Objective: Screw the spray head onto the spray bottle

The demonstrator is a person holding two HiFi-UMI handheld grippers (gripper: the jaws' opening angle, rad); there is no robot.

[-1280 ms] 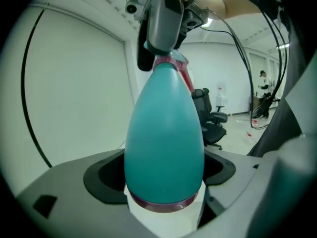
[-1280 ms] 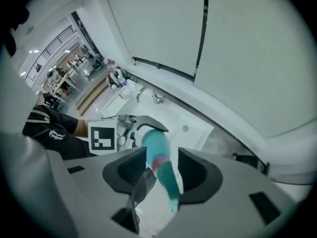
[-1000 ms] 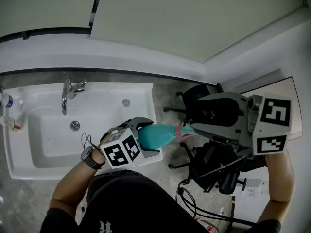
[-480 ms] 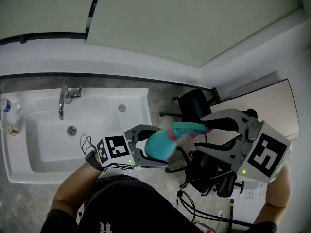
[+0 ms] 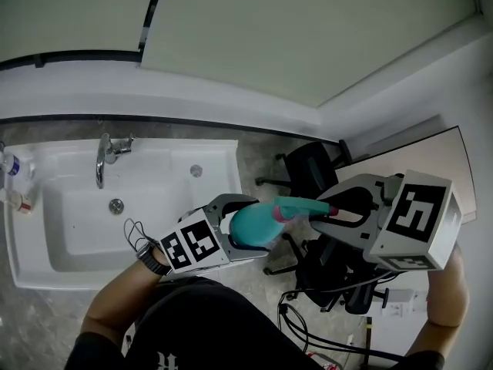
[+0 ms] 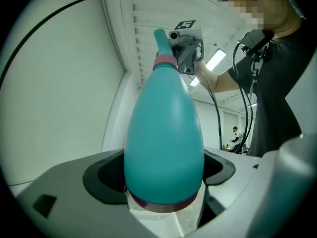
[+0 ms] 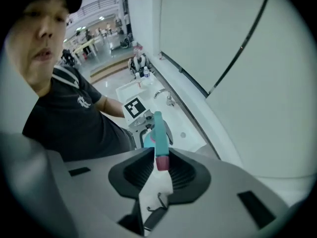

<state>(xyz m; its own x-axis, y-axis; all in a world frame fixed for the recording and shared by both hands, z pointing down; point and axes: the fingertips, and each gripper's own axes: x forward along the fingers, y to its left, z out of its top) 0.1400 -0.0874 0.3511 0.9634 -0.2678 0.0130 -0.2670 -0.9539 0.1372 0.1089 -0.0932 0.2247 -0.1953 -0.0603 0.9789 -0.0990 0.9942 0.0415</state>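
Observation:
A teal pear-shaped spray bottle (image 5: 253,227) lies between the jaws of my left gripper (image 5: 243,228), which is shut on its wide lower body (image 6: 163,133). The teal spray head (image 5: 299,206) sits on the bottle's neck above a pink collar (image 6: 165,61) and points toward my right gripper (image 5: 330,210). The right jaws are closing, with the pink-tipped end of the spray head (image 7: 159,143) between them and both dark pads against it. From the left gripper view the right gripper (image 6: 184,43) shows just behind the head.
A white sink (image 5: 31,272) with a chrome faucet (image 5: 104,154) lies to the left, small bottles (image 5: 11,163) at its far corner. A black office chair (image 5: 308,164) and cables (image 5: 304,318) sit below the grippers. A pale wall fills the top.
The right gripper has rolled and its jaws, wide apart half a second ago, have narrowed onto the spray head. The left gripper and bottle shifted only slightly.

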